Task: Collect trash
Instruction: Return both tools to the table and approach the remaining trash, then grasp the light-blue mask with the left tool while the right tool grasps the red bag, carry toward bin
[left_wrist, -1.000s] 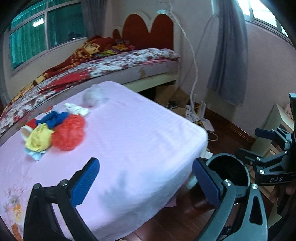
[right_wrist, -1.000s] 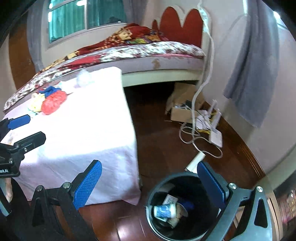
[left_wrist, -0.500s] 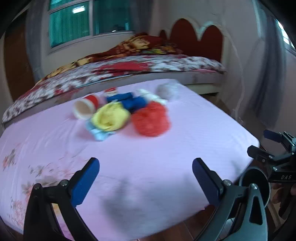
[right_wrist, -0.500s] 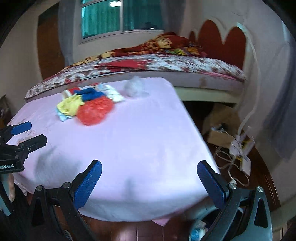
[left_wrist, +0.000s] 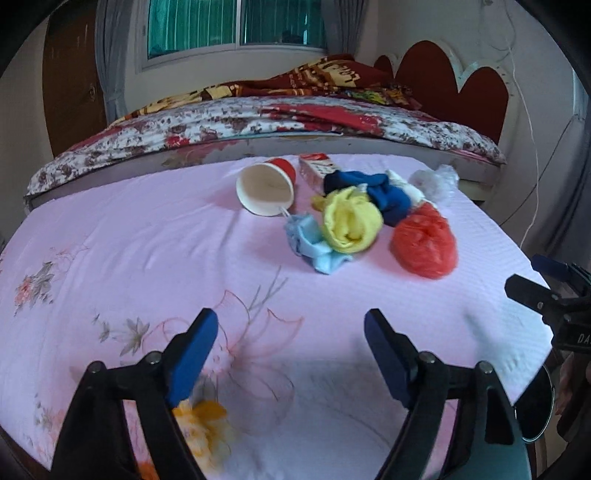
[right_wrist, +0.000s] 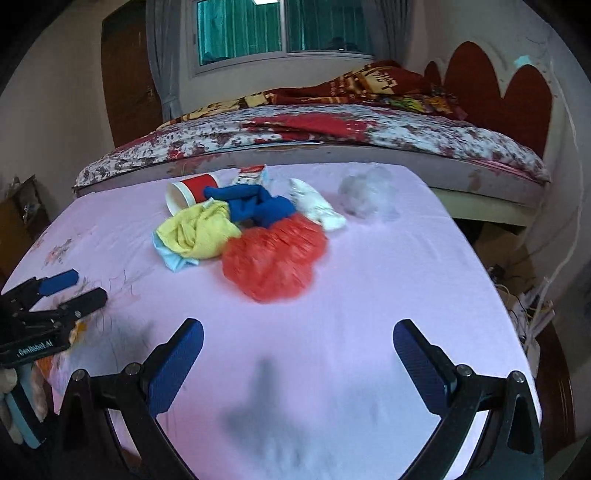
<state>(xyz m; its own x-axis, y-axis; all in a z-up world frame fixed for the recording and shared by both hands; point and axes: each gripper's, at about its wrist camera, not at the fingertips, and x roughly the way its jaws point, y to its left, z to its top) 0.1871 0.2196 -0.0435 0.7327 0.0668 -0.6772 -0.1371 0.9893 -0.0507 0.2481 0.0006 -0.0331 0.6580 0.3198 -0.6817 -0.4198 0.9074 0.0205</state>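
A pile lies on the pink-covered table (left_wrist: 147, 258): a red paper cup (left_wrist: 266, 188) on its side, a small carton (left_wrist: 317, 168), a red plastic bag (left_wrist: 424, 242), a clear plastic bag (left_wrist: 436, 182), and blue (left_wrist: 384, 194), yellow (left_wrist: 351, 219), light blue (left_wrist: 314, 243) and white cloths. My left gripper (left_wrist: 291, 349) is open and empty, short of the pile. My right gripper (right_wrist: 297, 356) is open and empty, in front of the red bag (right_wrist: 273, 254). The cup (right_wrist: 190, 190) and clear bag (right_wrist: 367, 194) show there too.
A bed (left_wrist: 295, 118) with a floral cover stands behind the table. The black trash bin's rim (left_wrist: 543, 410) shows at the lower right under the table edge. Cables and a cardboard box (right_wrist: 517, 273) lie on the floor to the right.
Both grippers swung left from the bin and floor to face the table and moved closer to the pile. Both stayed open and empty.
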